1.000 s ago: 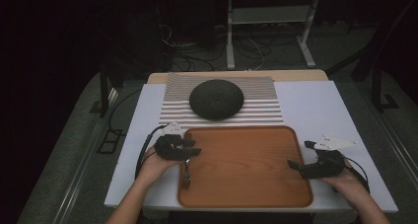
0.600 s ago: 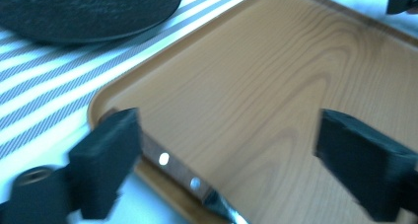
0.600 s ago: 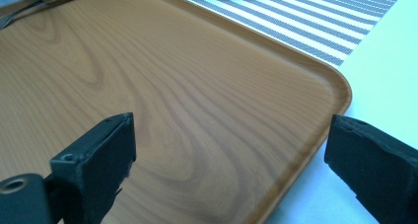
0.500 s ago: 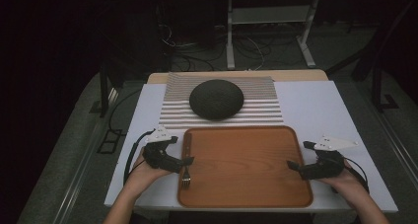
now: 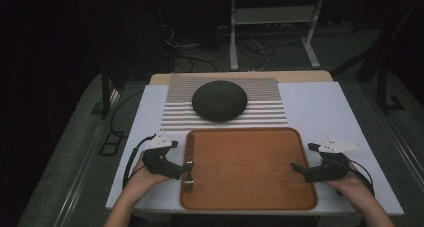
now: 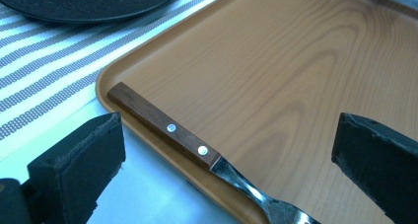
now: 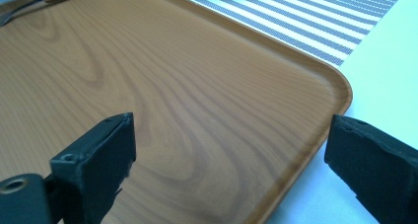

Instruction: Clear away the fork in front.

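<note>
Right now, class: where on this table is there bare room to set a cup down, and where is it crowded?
Free: most of the wooden tray, right of the fork; the white tabletop right of the striped mat. Crowded: the tray's left edge, by fork and left tool.

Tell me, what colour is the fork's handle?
Dark brown wood with two silver rivets, clearest in the left gripper view.

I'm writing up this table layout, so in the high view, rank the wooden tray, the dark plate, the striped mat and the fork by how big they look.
1. wooden tray
2. striped mat, partly covered by the plate; it lies farther from the camera, so the order of these two is unsure
3. dark plate
4. fork, clearly smallest
</note>
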`<move>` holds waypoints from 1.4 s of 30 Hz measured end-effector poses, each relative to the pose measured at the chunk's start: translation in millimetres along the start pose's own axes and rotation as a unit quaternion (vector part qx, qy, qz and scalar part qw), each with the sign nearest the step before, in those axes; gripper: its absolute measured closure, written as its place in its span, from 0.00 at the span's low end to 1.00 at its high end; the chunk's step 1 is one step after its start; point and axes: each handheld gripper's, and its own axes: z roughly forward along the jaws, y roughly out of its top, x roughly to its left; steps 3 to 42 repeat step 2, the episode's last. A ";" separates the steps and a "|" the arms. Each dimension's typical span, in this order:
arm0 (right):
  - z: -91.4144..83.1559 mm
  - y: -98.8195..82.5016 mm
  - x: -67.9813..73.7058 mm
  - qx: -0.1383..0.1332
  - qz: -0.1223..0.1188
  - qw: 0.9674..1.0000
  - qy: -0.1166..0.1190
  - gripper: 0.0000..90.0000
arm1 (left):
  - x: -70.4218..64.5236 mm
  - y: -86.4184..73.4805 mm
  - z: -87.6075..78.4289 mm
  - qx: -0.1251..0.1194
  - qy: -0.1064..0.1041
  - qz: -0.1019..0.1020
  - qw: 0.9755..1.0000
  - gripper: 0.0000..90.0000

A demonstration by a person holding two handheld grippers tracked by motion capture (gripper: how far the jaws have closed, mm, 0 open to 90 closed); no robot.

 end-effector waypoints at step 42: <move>-0.6 -0.2 -0.5 -0.002 -0.001 1.000 0.001 0.06 | 0.7 -0.1 -0.5 0.001 0.000 -0.001 1.000 0.00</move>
